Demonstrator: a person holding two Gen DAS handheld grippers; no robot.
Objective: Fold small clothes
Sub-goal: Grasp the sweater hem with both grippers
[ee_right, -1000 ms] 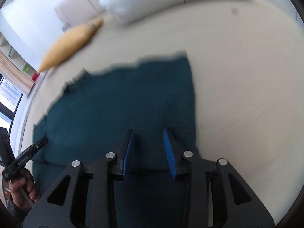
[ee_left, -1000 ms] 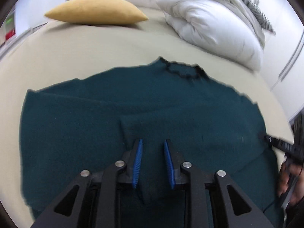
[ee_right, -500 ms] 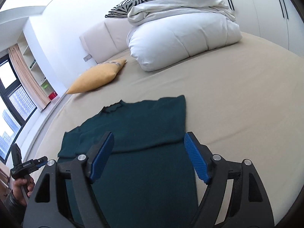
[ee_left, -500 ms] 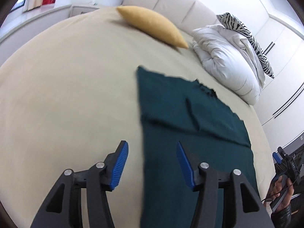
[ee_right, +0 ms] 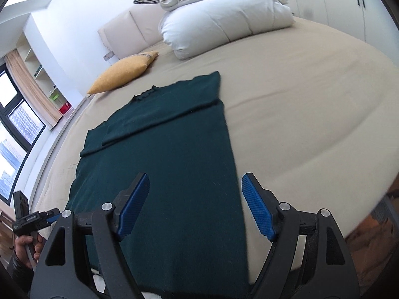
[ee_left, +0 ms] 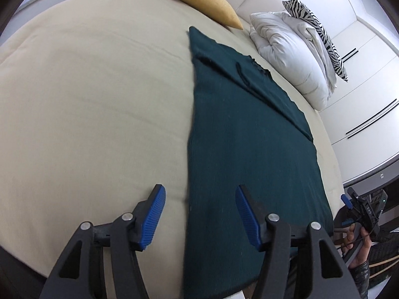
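A dark teal sweater (ee_left: 249,137) lies flat on the beige bed (ee_left: 87,99), neck toward the headboard, both sleeves folded across its chest. My left gripper (ee_left: 199,191) hovers over the sweater's left hem edge. Its jaws are opening and nothing is pressed between the blue pads. In the right wrist view, my right gripper (ee_right: 195,179) stands open above the right hem edge of the sweater (ee_right: 169,149), holding nothing. Each gripper shows at the other view's lower corner, held in a hand (ee_left: 359,249).
A yellow cushion (ee_left: 204,0) lies beyond the sweater's neck. A white duvet (ee_left: 294,54) with a zebra pillow (ee_left: 316,32) is piled at the headboard. White wardrobes (ee_left: 361,74) stand right of the bed; a window (ee_right: 12,124) is on the left. Wide bare sheet (ee_right: 299,112) flanks the sweater.
Both grippers let go of the sleeve cloth, opened wide and drew back from the chest to the hem end of the sweater. The sleeves stay folded across the chest.
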